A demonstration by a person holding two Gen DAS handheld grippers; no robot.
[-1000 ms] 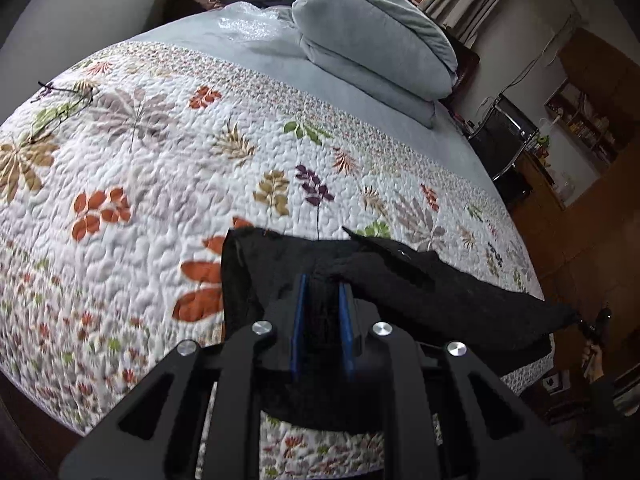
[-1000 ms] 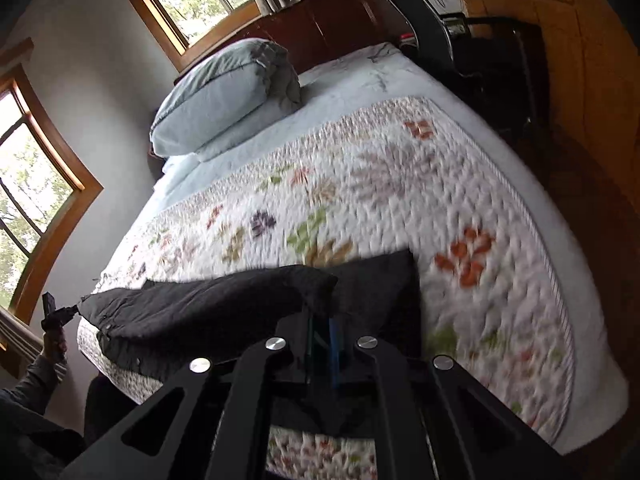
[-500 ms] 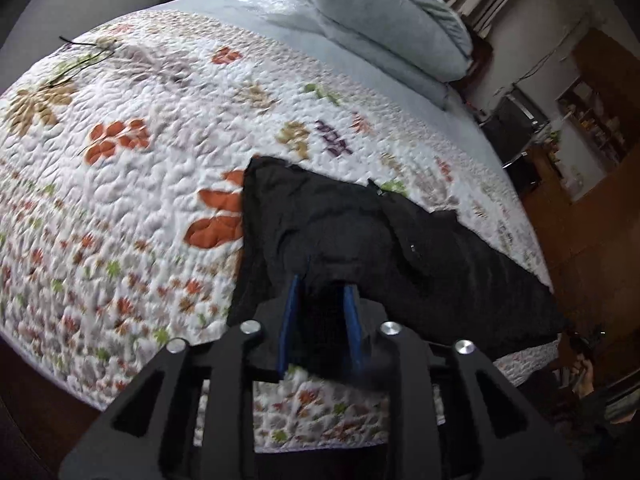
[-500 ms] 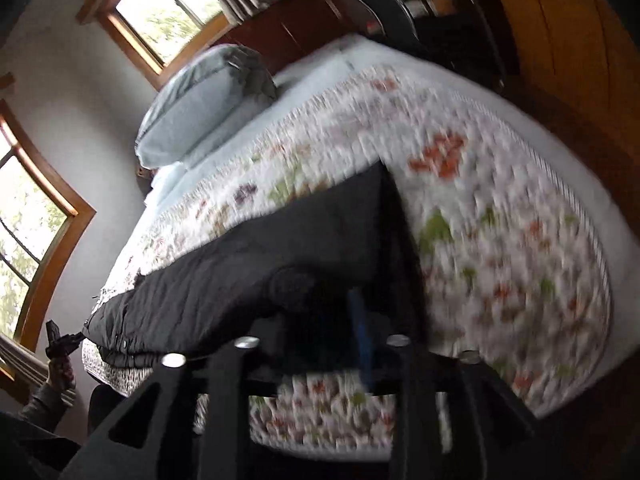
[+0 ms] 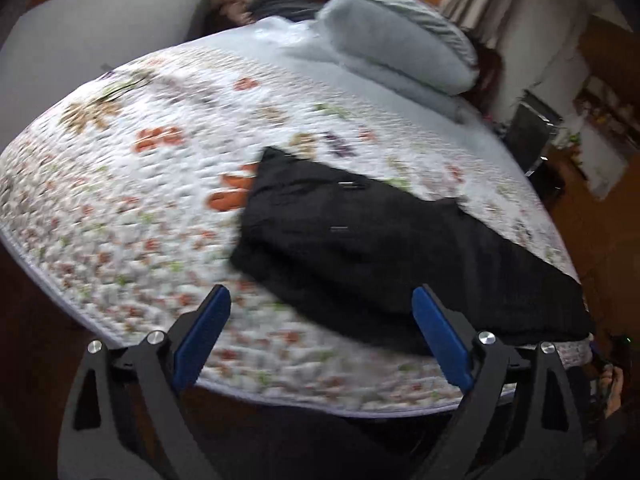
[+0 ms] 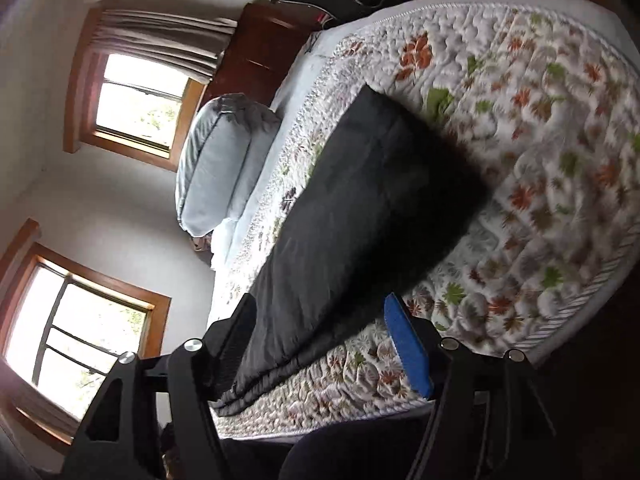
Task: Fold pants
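The black pants [image 5: 360, 244] lie folded lengthwise along the near edge of the bed on the floral quilt [image 5: 132, 184]. My left gripper [image 5: 320, 336] is open and empty, held above the bed's edge just short of the pants' near side. In the right wrist view the pants [image 6: 360, 208] stretch away as a long dark strip. My right gripper [image 6: 320, 332] is open and empty, its blue-padded fingers [image 6: 408, 348] spread over the pants' near end. The view is rolled sideways.
Two grey pillows [image 5: 400, 60] are stacked at the head of the bed, with a dark wooden headboard [image 6: 260, 48] behind. Windows [image 6: 140, 108] are on the wall. A dark chair [image 5: 528, 136] and wooden furniture stand past the bed's far side.
Both grippers were shut on the pants and have let go. They have opened wide and pulled back toward the bed's edge. The pants now lie flat on the quilt.
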